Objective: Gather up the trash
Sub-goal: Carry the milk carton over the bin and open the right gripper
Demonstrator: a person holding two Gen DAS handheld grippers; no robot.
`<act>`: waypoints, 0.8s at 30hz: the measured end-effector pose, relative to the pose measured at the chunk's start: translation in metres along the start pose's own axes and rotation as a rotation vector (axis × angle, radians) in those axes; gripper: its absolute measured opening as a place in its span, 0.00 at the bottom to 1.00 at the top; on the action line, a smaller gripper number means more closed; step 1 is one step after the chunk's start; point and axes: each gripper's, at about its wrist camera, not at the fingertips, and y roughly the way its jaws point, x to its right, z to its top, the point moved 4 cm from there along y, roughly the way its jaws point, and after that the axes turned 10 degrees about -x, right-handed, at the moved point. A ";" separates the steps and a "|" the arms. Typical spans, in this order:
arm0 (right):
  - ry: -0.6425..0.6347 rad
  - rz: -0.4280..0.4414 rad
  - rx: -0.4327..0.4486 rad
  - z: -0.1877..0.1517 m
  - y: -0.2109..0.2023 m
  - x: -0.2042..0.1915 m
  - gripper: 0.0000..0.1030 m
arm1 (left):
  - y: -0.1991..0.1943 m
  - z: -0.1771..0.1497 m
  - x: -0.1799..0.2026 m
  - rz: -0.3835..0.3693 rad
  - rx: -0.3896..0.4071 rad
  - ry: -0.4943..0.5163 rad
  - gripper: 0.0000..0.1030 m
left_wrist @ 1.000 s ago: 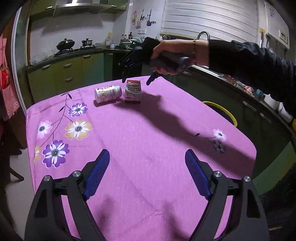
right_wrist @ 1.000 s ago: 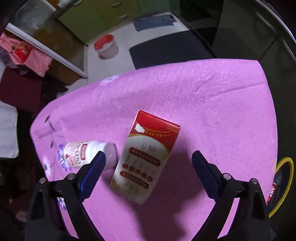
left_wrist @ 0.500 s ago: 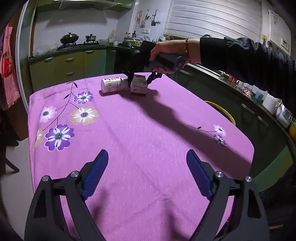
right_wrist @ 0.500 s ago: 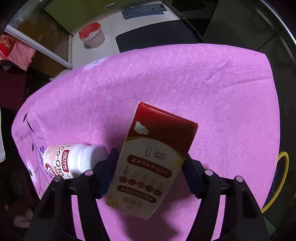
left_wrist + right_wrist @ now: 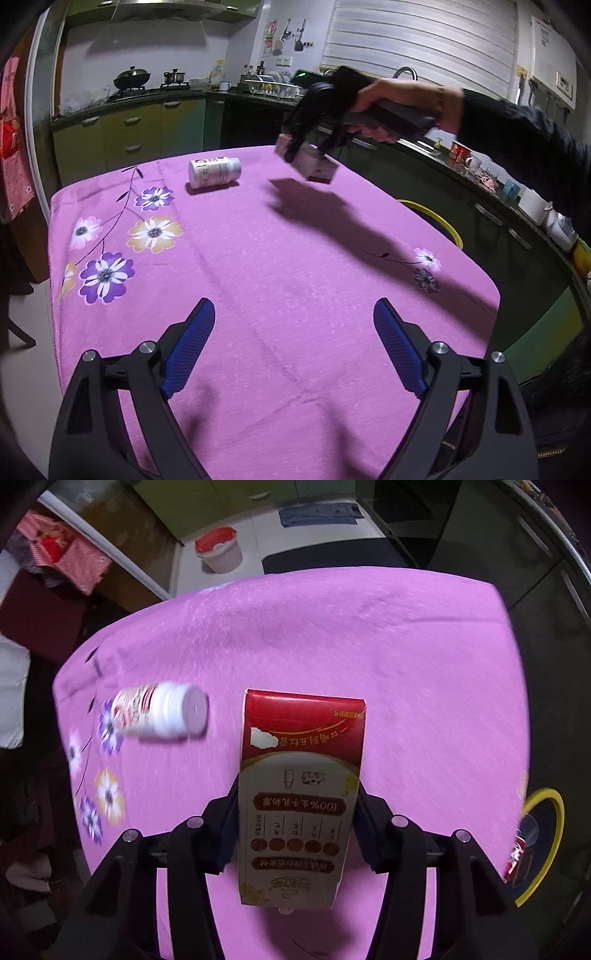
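A second ago the milk carton [image 5: 299,794] stood on the tabletop [image 5: 288,280] beside the bottle [image 5: 214,171]; now it hangs tilted above the cloth, upper centre of the left view, clenched between the right tongs [image 5: 295,823], whose jaws are closing on its sides. The left tongs [image 5: 293,347] gape wide and empty at the bottom of the frame. The hand [image 5: 384,107] grips the right handle, tongs pointing steeply down. The bottle lies blurred; the yellow-rimmed bin [image 5: 546,845] is cut off.
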 end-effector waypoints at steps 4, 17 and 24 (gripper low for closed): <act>0.025 0.020 0.057 -0.039 -0.028 0.047 0.51 | 0.000 0.006 0.013 -0.001 0.000 0.022 0.81; 0.345 -0.130 0.083 -0.179 -0.030 0.298 0.52 | 0.027 0.032 0.057 -0.008 -0.035 0.038 0.84; 0.386 -0.101 0.049 -0.186 -0.004 0.344 0.53 | 0.038 0.038 0.080 0.018 -0.072 0.075 0.84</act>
